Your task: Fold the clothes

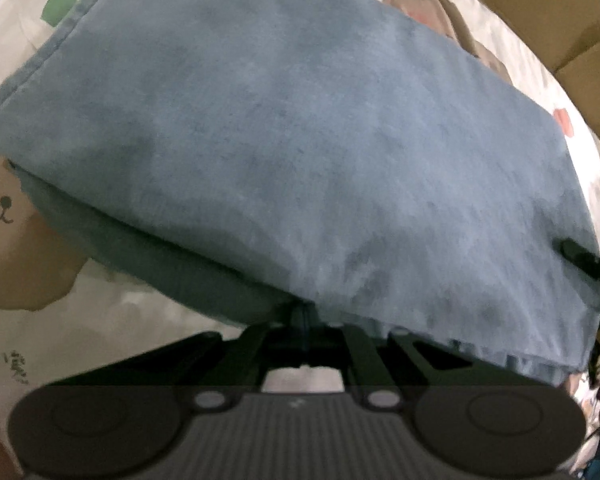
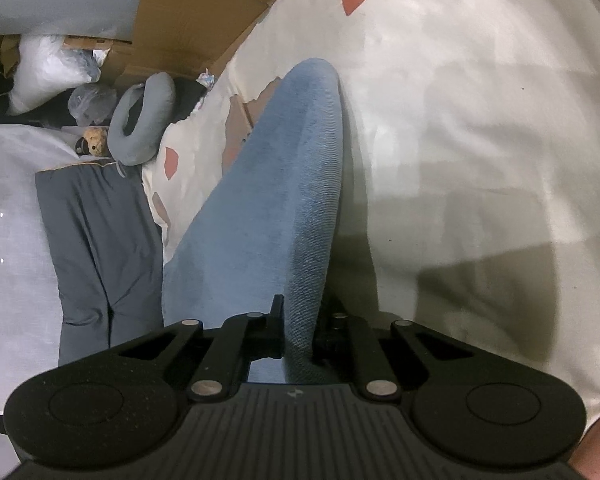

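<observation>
A blue fleecy garment is folded over on itself and fills most of the left wrist view, lying on a cream printed sheet. My left gripper is shut on its near edge, the fingertips buried under the cloth. At the right border of that view the other gripper's dark fingers pinch the same edge. In the right wrist view the blue garment rises as a rounded fold straight ahead. My right gripper is shut on this fold, held above the sheet.
Brown cardboard boxes stand beyond the bed's far side. Left of the bed in the right wrist view lie grey trousers, a grey neck pillow, a small plush toy and white bags. A hand shows at the lower right.
</observation>
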### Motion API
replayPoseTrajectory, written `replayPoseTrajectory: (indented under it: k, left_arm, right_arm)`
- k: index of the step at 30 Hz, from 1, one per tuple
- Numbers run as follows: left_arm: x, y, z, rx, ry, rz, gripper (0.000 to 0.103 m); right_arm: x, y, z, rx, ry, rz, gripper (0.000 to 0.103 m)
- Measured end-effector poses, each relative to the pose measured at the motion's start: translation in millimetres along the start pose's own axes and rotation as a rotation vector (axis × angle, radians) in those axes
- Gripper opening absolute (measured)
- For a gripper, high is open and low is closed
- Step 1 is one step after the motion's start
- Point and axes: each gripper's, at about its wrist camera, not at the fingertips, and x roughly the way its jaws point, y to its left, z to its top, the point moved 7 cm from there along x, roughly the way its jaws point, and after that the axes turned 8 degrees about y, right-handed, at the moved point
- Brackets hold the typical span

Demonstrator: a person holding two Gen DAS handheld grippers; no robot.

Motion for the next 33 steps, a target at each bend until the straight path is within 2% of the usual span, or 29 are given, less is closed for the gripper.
replayPoseTrajectory:
  k: [3,6,10,11,12,15,29,31,33]
  left_arm:
    - [-9,-4,3,0.019,-0.002,0.008,0.007]
    - [-17,-8,7,0.037,-0.004,0.016,0.015]
    - [-12,-14,34,0.038,-0.022,0.014,0.019]
    - [-6,-16,39,0.033,-0.008,-0.001,0.023]
    - [3,-17,44,0.018,0.023,-0.023,0.023]
    - [21,-17,48,-0.015,0.062,-0.014,0.02]
    - [27,-49,119,0.044,0.009,0.016,0.02]
    - [25,-52,137,0.054,-0.005,0.029,0.02]
    - [29,-61,169,0.059,-0.02,0.036,0.02]
  right_arm:
    - [-1,3,0,0.005,-0.002,-0.002,0.008]
    - [-3,6,1,0.01,-0.004,-0.005,0.008]
    - [-4,9,1,0.023,-0.009,-0.011,0.008]
    - [-4,10,1,0.029,-0.01,-0.014,0.008]
    - [-4,11,1,0.036,-0.011,-0.018,0.008]
    - [-4,12,1,0.036,-0.011,-0.03,0.008]
    - [-4,8,-1,0.05,-0.024,-0.038,0.007]
    - [-4,7,-1,0.054,-0.026,-0.037,0.007]
    - [-4,6,-2,0.057,-0.029,-0.037,0.007]
